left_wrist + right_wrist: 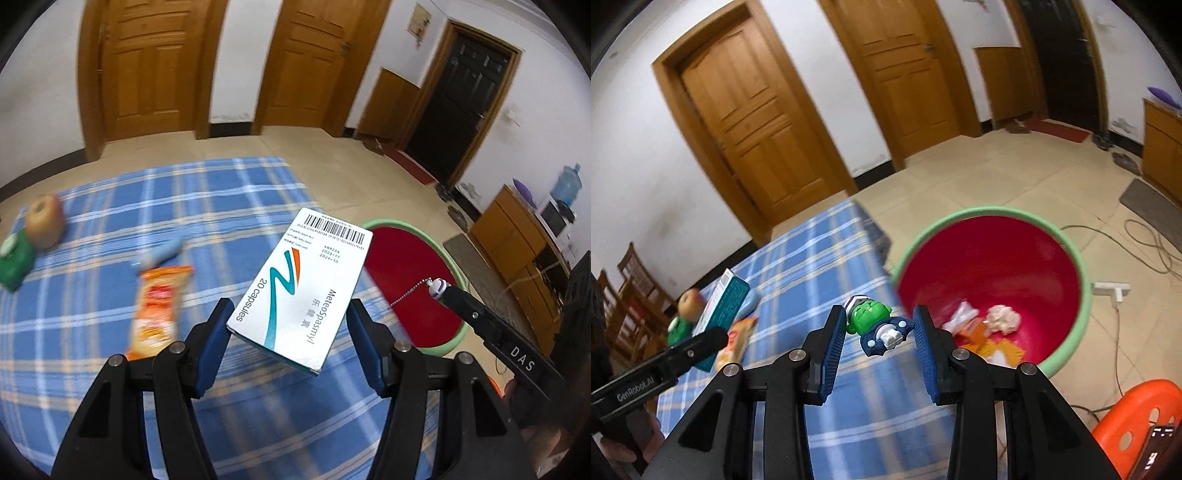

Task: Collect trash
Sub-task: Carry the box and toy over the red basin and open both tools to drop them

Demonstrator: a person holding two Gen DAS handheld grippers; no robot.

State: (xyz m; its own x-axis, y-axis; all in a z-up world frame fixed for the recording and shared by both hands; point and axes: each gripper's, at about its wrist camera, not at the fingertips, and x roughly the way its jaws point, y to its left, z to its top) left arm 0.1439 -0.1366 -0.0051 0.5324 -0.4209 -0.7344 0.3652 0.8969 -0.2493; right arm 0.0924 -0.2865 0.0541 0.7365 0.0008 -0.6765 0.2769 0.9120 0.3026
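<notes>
My left gripper (288, 314) is shut on a white medicine box (301, 284) marked "20 capsules" and holds it above the blue plaid cloth (110, 258); the box also shows in the right wrist view (722, 299). My right gripper (879, 328) is shut on a green toy figure keychain (877, 321), held at the cloth's edge beside the red bin with a green rim (993, 218). The bin (406, 291) holds crumpled paper (1003, 319) and wrappers. An orange snack wrapper (155, 310) lies on the cloth.
A brown round fruit (44, 219), a green object (14, 258) and a pale blue tube (162, 253) lie at the cloth's far left. An orange stool (1137, 417), cables and a power strip (1112, 288) are on the floor by the bin.
</notes>
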